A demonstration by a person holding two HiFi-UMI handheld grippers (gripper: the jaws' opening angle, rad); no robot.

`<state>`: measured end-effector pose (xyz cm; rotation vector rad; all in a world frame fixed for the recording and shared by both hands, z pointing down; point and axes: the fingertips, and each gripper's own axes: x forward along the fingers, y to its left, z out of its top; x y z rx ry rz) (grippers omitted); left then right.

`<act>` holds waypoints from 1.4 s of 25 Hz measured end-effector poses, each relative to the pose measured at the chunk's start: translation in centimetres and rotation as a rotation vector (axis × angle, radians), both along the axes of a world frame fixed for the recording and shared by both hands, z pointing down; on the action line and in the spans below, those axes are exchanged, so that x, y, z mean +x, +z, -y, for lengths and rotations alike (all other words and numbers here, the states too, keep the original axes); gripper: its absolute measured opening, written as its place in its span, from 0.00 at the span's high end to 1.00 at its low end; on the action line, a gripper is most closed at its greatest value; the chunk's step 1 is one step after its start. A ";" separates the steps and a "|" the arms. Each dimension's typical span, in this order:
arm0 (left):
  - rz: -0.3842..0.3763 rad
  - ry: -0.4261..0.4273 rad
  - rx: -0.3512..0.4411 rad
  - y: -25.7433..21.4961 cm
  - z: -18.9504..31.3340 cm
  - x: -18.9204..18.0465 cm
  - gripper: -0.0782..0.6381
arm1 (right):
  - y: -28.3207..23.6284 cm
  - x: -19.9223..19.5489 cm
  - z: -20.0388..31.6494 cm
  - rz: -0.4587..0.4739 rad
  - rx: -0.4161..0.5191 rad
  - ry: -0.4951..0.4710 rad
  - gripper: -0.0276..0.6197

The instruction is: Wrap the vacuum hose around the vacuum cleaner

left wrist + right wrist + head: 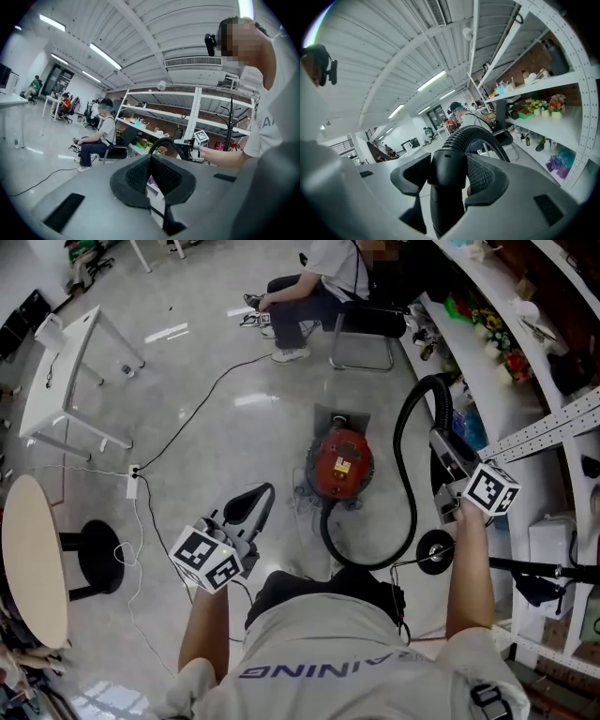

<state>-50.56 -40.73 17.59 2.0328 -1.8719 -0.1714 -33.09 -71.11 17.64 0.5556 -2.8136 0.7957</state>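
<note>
The right claw (pixel 448 174) is clamped on the rigid black end of the vacuum hose (pixel 479 135), whose ribbed part arches up and away beyond its jaws. The hose loops down to the red vacuum cleaner (pixel 339 465), which sits on the floor (pixel 216 418) left of that claw. The left claw (pixel 151 161) is pressed together on nothing, with the cleaner ahead to its right.

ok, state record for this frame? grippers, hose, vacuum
left gripper: shut, empty
right gripper: shut on hose, at its smooth end cuff
hose: one loose loop from the vacuum up to the right gripper; not wrapped
vacuum: red, on the floor, between the two grippers in the head view
</note>
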 end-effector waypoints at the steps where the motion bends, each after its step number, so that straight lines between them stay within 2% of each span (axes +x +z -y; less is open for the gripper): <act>1: 0.000 -0.019 -0.006 0.0 0.6 0.1 0.87 | 0.1 -1.1 1.8 -0.009 0.004 -0.018 0.59; 6: -0.019 -0.131 -0.054 1.8 2.1 0.2 0.87 | 1.1 -7.5 8.7 -0.061 0.045 -0.122 0.59; 11: -0.030 -0.197 -0.088 3.6 3.4 0.2 0.87 | 0.7 -12.8 13.9 -0.075 0.128 -0.179 0.59; 19: -0.048 -0.304 -0.108 5.0 3.1 -0.3 0.87 | -2.3 -23.5 17.3 -0.075 0.279 -0.302 0.59; 23: -0.039 -0.342 -0.116 5.1 2.0 -0.7 0.87 | -4.2 -28.6 15.5 -0.051 0.324 -0.372 0.59; 27: -0.038 -0.386 -0.118 5.1 0.2 -1.1 0.87 | -4.5 -32.8 10.8 -0.028 0.343 -0.473 0.59; 31: -0.049 -0.409 -0.128 5.5 -1.7 -1.3 0.87 | -1.6 -35.4 4.3 -0.048 0.307 -0.604 0.59; 35: -0.055 -0.415 -0.135 5.9 -3.6 -1.5 0.87 | 2.5 -36.2 -3.2 -0.095 0.269 -0.738 0.59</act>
